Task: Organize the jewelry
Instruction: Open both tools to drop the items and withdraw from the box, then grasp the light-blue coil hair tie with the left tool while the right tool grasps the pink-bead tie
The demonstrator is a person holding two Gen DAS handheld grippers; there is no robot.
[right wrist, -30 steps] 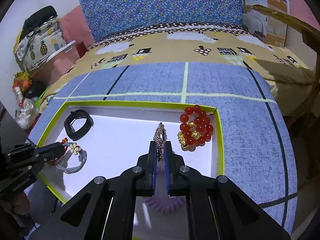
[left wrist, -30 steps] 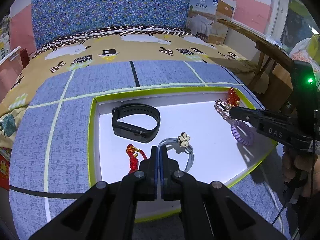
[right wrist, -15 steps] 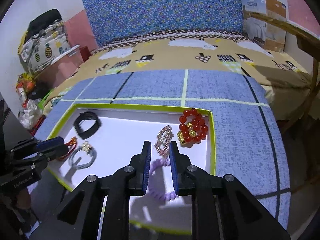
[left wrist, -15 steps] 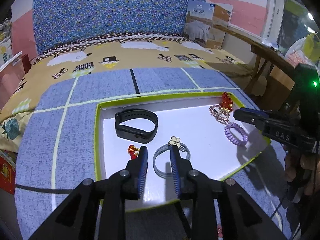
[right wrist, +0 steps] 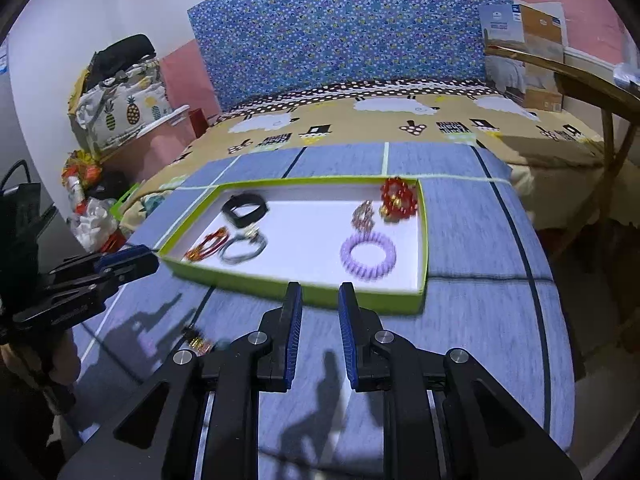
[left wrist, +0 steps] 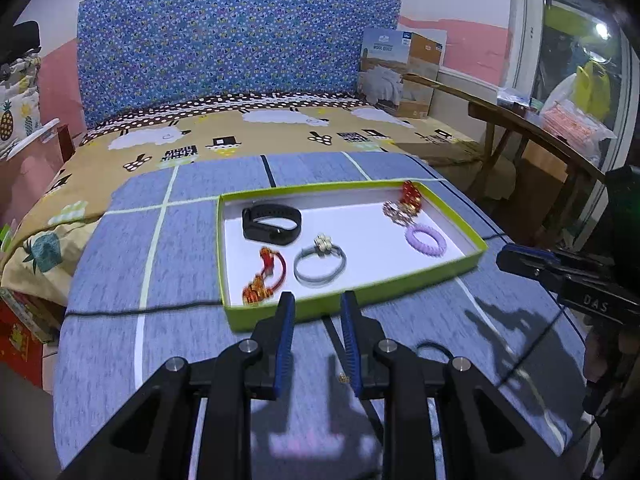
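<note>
Broadly, the work sits on a bed covered with a blue-grey checked blanket [left wrist: 188,240], and on it lies a shallow tray [left wrist: 448,270] with a lime-green rim and white floor. All the jewelry visible in the tray lies loose and apart from its neighbours, except the two pieces at the far right corner, which touch.

Largest is the black fitness band [left wrist: 272,226] at the far left: rubbery, light, springy, best pinched across one side of its strap. Next, the lilac coil tie [right wrist: 368,256] at the near right is soft and stretchy; nip a single stretch of the ring. The grey bracelet [left wrist: 320,266] with a small flower charm, near the middle, looks thin and floppy, so take the band beside the charm. The red cord bracelet [left wrist: 266,276] at the near left is limp, with fiddly gold bits. The red bead bracelet [right wrist: 398,198] in the far right corner should be heavier and slippery; grip between beads. Touching it, a small pinkish chain [right wrist: 362,214] looks delicate and will slump.

Both tongs are parted and hold nothing: the left tongs [left wrist: 316,314] and right tongs [right wrist: 319,302] hover just short of the tray's near rim.
</note>
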